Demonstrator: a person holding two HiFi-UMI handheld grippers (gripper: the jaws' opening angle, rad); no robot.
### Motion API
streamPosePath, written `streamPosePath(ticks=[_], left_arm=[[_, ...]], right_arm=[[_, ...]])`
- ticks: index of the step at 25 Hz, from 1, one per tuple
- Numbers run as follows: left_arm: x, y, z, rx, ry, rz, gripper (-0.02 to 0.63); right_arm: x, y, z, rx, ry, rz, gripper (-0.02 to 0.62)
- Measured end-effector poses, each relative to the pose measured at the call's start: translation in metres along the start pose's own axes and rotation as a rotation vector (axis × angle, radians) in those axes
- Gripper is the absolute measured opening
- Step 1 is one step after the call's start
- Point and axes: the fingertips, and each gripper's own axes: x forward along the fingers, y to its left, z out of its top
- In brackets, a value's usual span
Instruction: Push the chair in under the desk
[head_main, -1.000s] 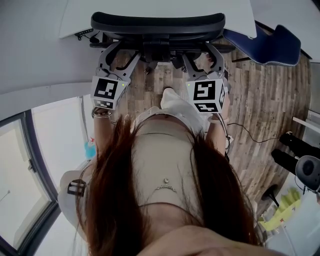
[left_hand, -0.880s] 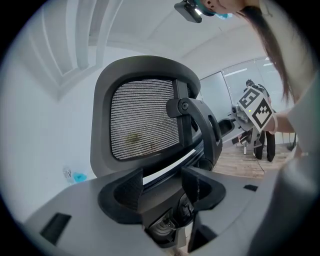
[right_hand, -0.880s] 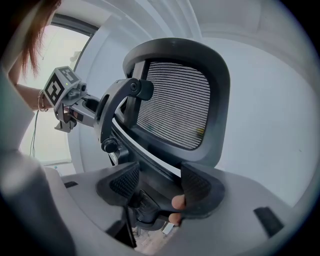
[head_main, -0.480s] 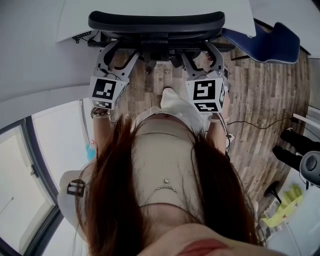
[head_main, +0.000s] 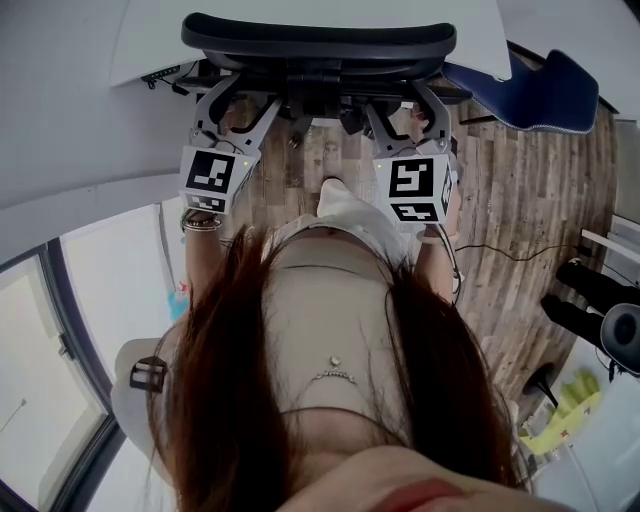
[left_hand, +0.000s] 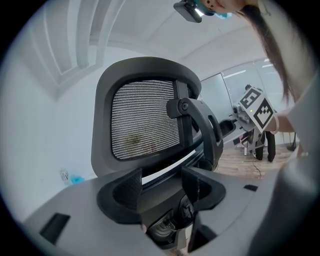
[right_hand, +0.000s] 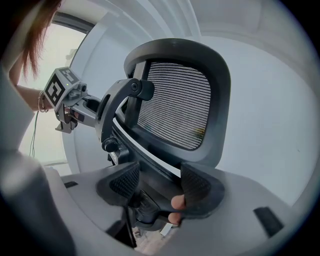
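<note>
Desk (head_main: 145, 40) edge above chair (head_main: 318, 42) back; left tool (head_main: 240, 105), right tool (head_main: 405, 108) gaping

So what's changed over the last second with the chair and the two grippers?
The chair has slid a little further from the person, in under the desk, and the left gripper and right gripper followed it forward. Nothing was taken hold of or let go: both grippers' jaws stay apart at the chair's back. The desk stayed put.

Head view steeply down; gripper views close behind chair (left_hand: 145, 120)
</note>
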Motion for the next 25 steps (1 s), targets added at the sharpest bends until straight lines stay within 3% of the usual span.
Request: streamPosePath(ticks=[25], left_arm=[[0.013,0.013,0.006,-0.012,-0.013,-0.021,0.241]], right_arm=[[0.016,-0.007,0.007,0.004,-0.027,0.029,0.268]])
